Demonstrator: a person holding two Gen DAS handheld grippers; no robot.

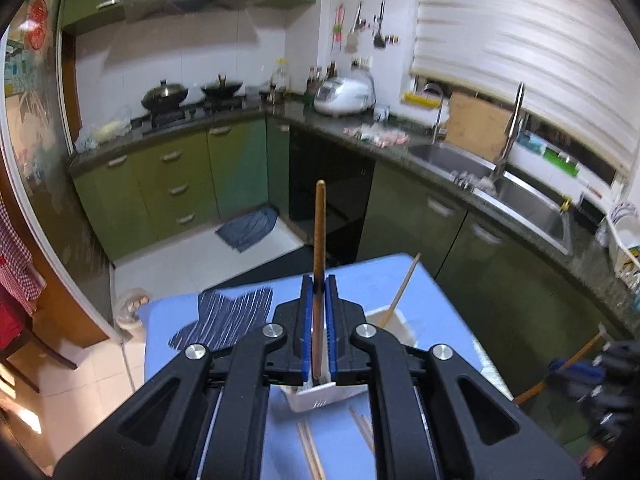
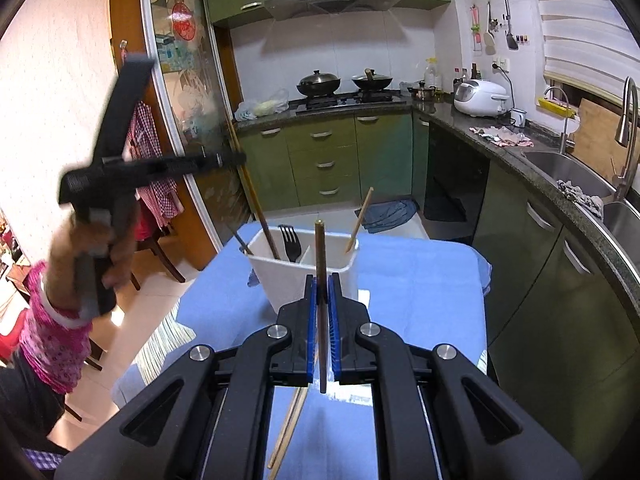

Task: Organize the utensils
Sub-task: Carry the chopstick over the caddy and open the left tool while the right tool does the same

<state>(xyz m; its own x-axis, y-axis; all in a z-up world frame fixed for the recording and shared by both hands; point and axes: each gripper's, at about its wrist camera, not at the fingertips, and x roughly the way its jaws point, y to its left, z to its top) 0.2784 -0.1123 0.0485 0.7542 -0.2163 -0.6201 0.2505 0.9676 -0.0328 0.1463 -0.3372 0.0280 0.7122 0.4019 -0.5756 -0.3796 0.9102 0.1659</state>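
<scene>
My left gripper [image 1: 319,285] is shut on a brown chopstick [image 1: 320,232] that stands upright between its blue pads. In the right wrist view the same left gripper [image 2: 236,158] is raised at the left in a person's hand [image 2: 104,248]. Its long chopstick [image 2: 256,204] slants down into the left compartment of the white utensil holder [image 2: 280,280]. A black fork [image 2: 291,244] stands in that compartment, and a pale chopstick [image 2: 360,216] leans in the right one. My right gripper [image 2: 322,280], just in front of the holder, is shut on another brown chopstick [image 2: 320,248]. Loose chopsticks [image 2: 288,428] lie on the table.
The holder stands on a blue-covered table [image 2: 420,280] with a dark striped cloth [image 1: 232,316] at its left. Green cabinets, a stove with pans [image 2: 344,84] and a sink [image 1: 520,196] line the kitchen behind. A chair [image 2: 160,256] stands left of the table.
</scene>
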